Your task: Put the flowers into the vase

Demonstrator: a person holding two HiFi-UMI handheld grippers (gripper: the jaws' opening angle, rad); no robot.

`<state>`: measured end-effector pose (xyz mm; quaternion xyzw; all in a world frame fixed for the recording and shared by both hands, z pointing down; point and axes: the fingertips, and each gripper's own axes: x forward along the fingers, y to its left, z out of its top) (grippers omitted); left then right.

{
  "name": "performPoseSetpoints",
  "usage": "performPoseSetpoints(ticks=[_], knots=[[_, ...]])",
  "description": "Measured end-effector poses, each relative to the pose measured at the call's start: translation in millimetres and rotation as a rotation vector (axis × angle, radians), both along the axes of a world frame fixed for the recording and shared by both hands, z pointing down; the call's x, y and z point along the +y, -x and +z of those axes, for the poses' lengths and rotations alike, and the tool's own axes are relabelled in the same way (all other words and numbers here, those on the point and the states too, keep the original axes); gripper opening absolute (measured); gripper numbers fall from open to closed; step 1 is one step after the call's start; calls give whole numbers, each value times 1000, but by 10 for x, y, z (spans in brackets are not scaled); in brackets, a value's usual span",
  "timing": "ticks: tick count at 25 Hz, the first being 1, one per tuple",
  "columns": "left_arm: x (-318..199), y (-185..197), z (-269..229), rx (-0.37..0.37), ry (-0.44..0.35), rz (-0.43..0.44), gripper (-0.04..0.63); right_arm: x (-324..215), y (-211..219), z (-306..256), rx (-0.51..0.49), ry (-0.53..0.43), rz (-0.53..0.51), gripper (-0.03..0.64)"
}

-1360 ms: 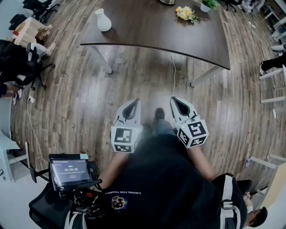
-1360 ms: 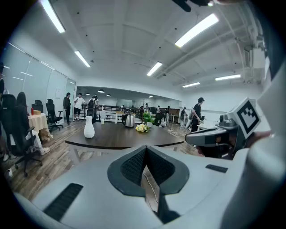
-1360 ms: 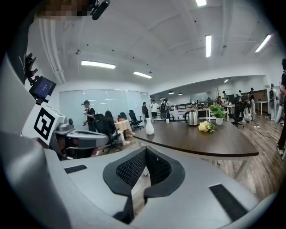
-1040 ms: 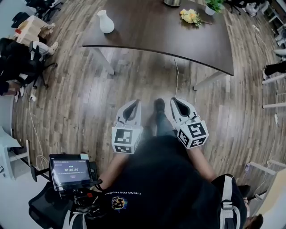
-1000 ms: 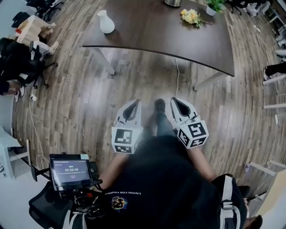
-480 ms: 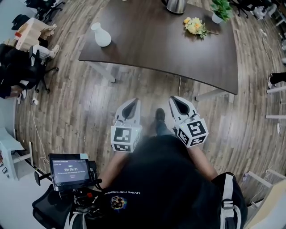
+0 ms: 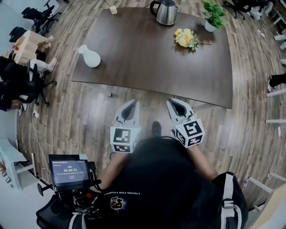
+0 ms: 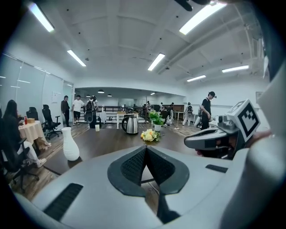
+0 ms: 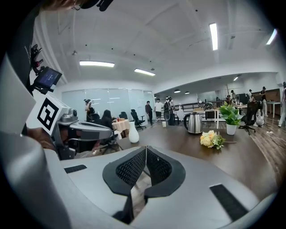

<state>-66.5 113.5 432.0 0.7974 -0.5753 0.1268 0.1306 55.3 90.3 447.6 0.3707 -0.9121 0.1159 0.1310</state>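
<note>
Moved right up to the worktop (image 7: 147,58) over the last second or so. Used to catch only its near edge at the top of the head view, now getting nearly the whole dark top.

Still carrying the left tongs (image 7: 132,102) and right tongs (image 7: 172,101) side by side over the wood floor (image 7: 89,120), just short of that near edge. Same as before on both: clenched tight, pads pressed together, gripping nothing. Checked both gripper views too, 0 gap and nothing pinched.

Spotted the flowers (image 7: 185,38) lying on the worktop toward the far right, yellow and white heads, stem poking right. Not in the vase yet. Found the white vase (image 7: 89,57) standing upright near the left edge, well apart from the flowers. Both sitting lower in the head view than earlier, vase further left too.

Also picking up 3 things barely or not visible at the start: a steel kettle (image 7: 165,12) at the far side, a potted plant (image 7: 213,13) in a white pot just beyond the flowers, and a small cup (image 7: 113,10) by the far left corner. Touching none of it.
</note>
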Motion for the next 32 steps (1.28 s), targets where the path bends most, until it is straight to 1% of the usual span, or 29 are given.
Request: performPoseSetpoints(ticks=[4, 8, 13, 17, 20, 24, 28, 32], knots=[[-234, -225, -19, -9, -7, 34, 8, -230, -236, 11, 4, -15, 37, 20], [-338, -350, -10, -27, -2, 63, 8, -304, -376, 61, -5, -13, 73, 20], [-418, -382, 3, -43, 1, 75, 8, -345, -402, 158, -16, 6, 91, 20], [-508, -313, -23, -45, -1, 69, 8, -436, -368, 133, -13, 2, 95, 20], [-586, -206, 1, -45, 0, 54, 8, -537, -318, 156, -8, 5, 95, 20], [-735, 68, 47, -40, 6, 22, 8, -718, -131, 187, -8, 12, 90, 20], [-862, 411, 104, -34, 9, -15, 8, -895, 179, 209, -11, 16, 68, 20], [-1009, 849, 173, -22, 24, -51, 8, -1102, 593, 210, 2, 23, 38, 20]])
